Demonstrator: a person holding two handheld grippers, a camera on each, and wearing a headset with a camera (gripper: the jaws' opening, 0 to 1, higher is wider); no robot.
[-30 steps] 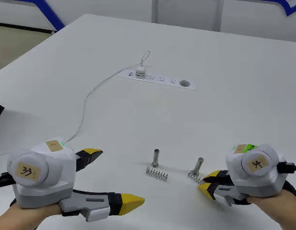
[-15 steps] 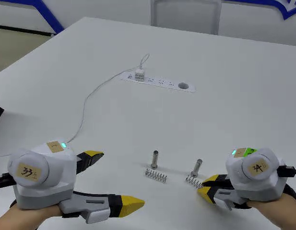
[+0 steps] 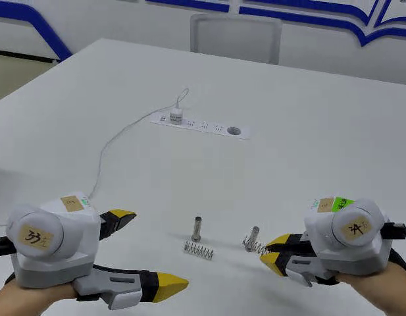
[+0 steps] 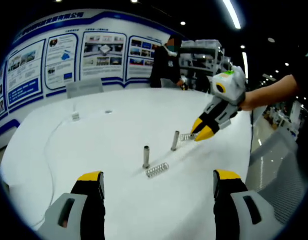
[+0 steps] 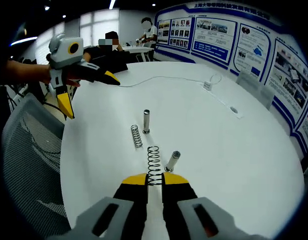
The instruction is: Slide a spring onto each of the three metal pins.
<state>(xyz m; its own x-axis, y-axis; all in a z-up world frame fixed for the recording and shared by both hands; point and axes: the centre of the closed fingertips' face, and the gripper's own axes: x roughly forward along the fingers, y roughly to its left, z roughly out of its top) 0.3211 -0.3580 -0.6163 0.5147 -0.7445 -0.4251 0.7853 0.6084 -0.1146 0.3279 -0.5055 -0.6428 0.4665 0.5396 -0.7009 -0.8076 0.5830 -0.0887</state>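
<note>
open tabletop (image 3: 308, 171) rings the upright pin (image 3: 197, 228), with a loose spring (image 3: 198, 249) lying just in front.

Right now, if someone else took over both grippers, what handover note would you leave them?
Left gripper: open, holding nothing, low over the near left of the table.
Right gripper: shut on the near end of the right spring, which lies beside the right pin.
Left pin: upright and bare, with the left spring lying loose just in front of it.
Done: no spring is on a pin yet.
Left: lift the held spring over the right pin, then thread the left spring. I can see two pins and two springs, so look for a third set.
</note>
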